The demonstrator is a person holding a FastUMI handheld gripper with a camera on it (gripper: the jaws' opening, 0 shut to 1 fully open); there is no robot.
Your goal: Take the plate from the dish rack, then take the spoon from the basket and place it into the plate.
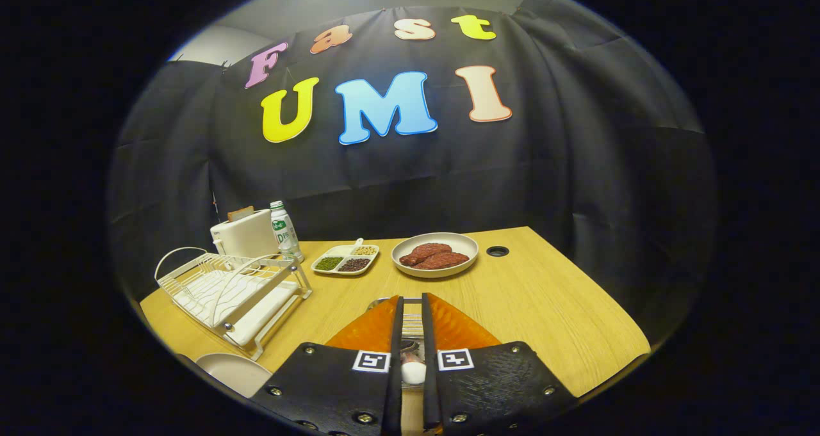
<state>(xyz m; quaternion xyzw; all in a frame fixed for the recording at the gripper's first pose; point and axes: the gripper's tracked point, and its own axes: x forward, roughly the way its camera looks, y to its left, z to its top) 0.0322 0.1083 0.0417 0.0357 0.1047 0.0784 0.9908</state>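
Observation:
My gripper (413, 303) stands low over the near part of the wooden table (544, 308), its fingers drawn close together. Between them sits the spoon (413, 371), a pale rounded end with a pinkish stem, and both fingers appear to press on it. The wire basket (413, 326) shows in the narrow gap just beyond the spoon. The white plate (232, 372) lies flat on the table to the left of the fingers, in front of the white wire dish rack (230, 289), which holds no dishes.
Behind the rack stand a white toaster (245, 234) and a small bottle (282, 231). Farther back are a divided tray of beans (344, 259), a bowl with reddish meat pieces (435, 255) and a round cable hole (497, 251).

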